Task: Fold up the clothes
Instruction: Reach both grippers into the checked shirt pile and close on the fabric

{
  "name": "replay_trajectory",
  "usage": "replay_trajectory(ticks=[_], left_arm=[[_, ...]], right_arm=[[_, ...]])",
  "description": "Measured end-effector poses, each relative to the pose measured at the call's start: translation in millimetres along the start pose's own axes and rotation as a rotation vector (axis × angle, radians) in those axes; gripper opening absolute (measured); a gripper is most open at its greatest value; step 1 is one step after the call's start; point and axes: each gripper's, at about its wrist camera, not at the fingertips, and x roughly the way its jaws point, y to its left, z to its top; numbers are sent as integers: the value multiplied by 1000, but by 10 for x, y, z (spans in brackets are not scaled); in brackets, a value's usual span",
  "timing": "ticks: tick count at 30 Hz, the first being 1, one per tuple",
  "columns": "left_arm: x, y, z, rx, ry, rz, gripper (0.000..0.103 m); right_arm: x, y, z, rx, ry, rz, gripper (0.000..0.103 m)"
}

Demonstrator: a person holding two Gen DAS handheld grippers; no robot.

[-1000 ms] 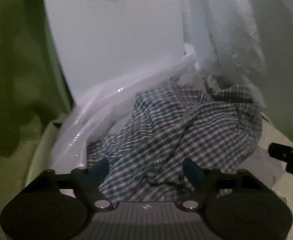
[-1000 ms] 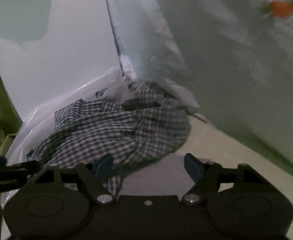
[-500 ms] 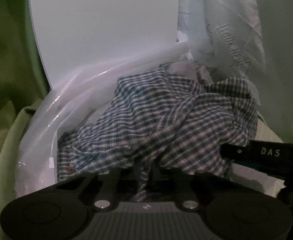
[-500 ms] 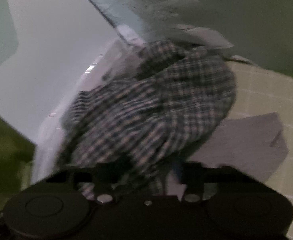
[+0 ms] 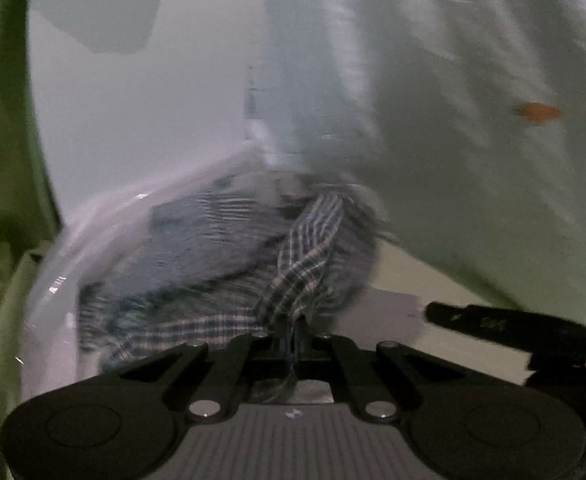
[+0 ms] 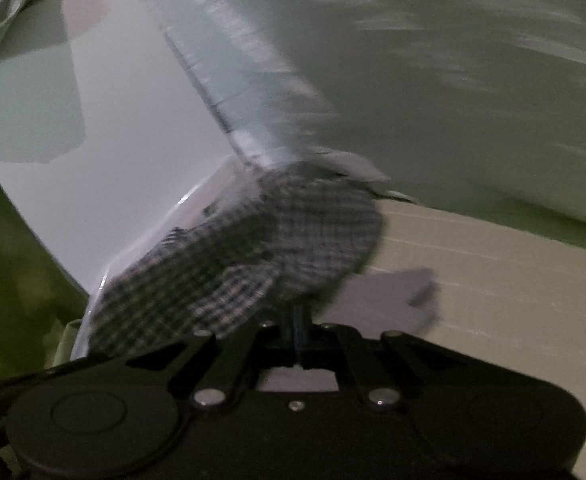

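- 1 checked shirt [image 5: 229, 264], blue/white plaid, crumpled in a heap; it's my landmark. Blurred in both views.
- 2 tongs, both mine. Left gripper [image 5: 293, 332]: jaws closed tight on a twisted fold of the shirt's near edge; fabric runs up from the tips.
- Right gripper [image 6: 297, 320]: jaws also closed, pinching the shirt's near edge; cloth bulges up and left from the tips.
- Right gripper also shows in left wrist view as a black bar [image 5: 513, 328], right of the shirt, just beside its near-right edge.
- 1 clear plastic bag [image 5: 105, 216] under and left of the shirt; shirt lies partly on it, glossy creases along its left edge.
- 1 white board [image 5: 141, 120] upright behind the shirt, w/ a grey-green patch near its top.
- 1 pale sheet/cover [image 5: 473, 128] hanging behind and right of the shirt, its lower edge meeting the shirt's far side; 1 small orange mark [image 5: 537, 112] on it.
- 1 grey flat piece [image 6: 385, 296] on the surface right of the shirt, touching its near-right edge; can't tell what it is.
- Pale tiled surface [image 6: 493, 280] right of the shirt: open room there.
- Green cloth [image 5: 1, 160] left of the shirt, beyond the bag; tight on that side and behind.
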Motion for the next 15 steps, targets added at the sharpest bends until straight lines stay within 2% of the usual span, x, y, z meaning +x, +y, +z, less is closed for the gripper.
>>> replay_trajectory(ticks=[4, 6, 9, 10, 11, 13, 15], left_arm=[[-123, -210, -192, -9, 19, -79, 1], [-62, -181, -266, -55, 63, -61, 3], [-41, -129, -291, -88, 110, -62, 26], [-74, -109, -276, -76, 97, -69, 39], [-112, -87, -255, -63, 81, -75, 53], [-185, -8, -184, -45, 28, -71, 68], [-183, 100, -91, -39, -13, -44, 71]], right_arm=[[-392, -303, -156, 90, -2, -24, 2], [-490, -380, -226, 102, 1, -42, 9], [-613, -477, -312, 124, 4, -61, 37], [-637, -496, -329, 133, 2, -63, 45], [-651, -512, -337, 144, 0, -62, 48], [-614, -506, -313, 169, -1, -52, 56], [-549, -459, -259, 183, 1, -36, 62]])
